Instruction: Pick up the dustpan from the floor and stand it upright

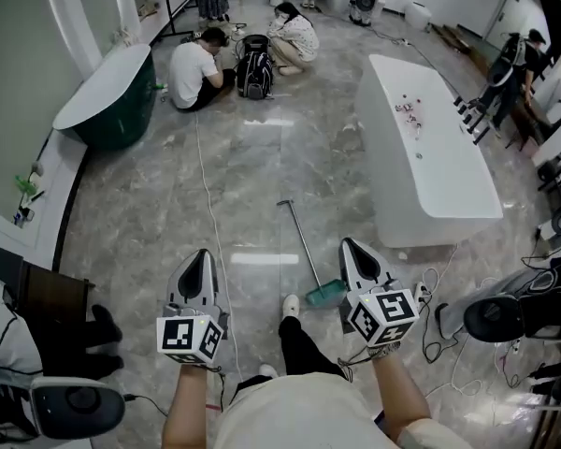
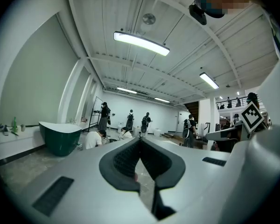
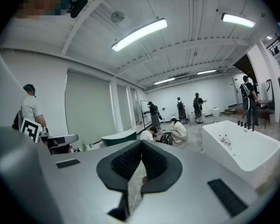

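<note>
One dustpan (image 1: 325, 293), two bathtubs (image 1: 122, 124) (image 1: 449, 195), one backpack (image 1: 254, 69)

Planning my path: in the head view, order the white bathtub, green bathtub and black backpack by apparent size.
1. white freestanding bathtub, largest
2. dark green bathtub
3. black backpack, smallest, though it lies farthest from the camera

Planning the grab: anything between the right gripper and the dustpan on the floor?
Nothing visible. The dustpan lies on open floor just left of the right gripper, which is shut and empty. The person's white shoe sits on the pan's far side, out of the path.
</note>
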{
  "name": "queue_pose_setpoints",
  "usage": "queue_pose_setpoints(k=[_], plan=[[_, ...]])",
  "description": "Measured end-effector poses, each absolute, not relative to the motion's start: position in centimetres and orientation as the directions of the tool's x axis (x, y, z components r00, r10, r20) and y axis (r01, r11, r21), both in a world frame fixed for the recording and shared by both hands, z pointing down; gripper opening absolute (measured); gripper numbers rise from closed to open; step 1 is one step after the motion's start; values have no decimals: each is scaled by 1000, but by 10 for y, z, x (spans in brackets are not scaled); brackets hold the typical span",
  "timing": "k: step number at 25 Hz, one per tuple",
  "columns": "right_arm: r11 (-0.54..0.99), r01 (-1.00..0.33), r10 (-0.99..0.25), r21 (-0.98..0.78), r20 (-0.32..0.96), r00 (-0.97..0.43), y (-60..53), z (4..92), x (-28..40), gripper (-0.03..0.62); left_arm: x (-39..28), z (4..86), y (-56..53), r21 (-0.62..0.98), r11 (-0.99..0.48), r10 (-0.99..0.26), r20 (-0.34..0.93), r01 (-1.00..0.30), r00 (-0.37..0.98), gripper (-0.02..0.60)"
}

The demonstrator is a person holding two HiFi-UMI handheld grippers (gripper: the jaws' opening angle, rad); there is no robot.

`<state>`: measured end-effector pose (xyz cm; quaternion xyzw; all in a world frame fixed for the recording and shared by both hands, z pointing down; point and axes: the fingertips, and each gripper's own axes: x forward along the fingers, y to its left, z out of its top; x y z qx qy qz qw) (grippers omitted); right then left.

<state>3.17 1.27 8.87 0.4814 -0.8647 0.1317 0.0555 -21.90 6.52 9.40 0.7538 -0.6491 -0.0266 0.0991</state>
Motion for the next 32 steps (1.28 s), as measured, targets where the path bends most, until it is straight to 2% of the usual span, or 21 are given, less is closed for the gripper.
queue_pose_setpoints(k=[8,17,24,32], plan=[[544,-817,-776,-191,255,-576,-168,114,8,17,-220,118,-107,185,-139,-982,100,-973,159,9],[507,-849,-759,-147,390,-521,-307,185,-27,17,-251,178,-264,212,-208,-952,179,-955,247,9],[438,-883,-736,-167,498,-459,-366,311,-37,17,-270,319,-324,263,-194,-898,339,-945,279,9],[406,-893,-657,-194,617,-433,-409,515,-16,17,-241,501,-370,305,-186,-848,430,-934,310,9]])
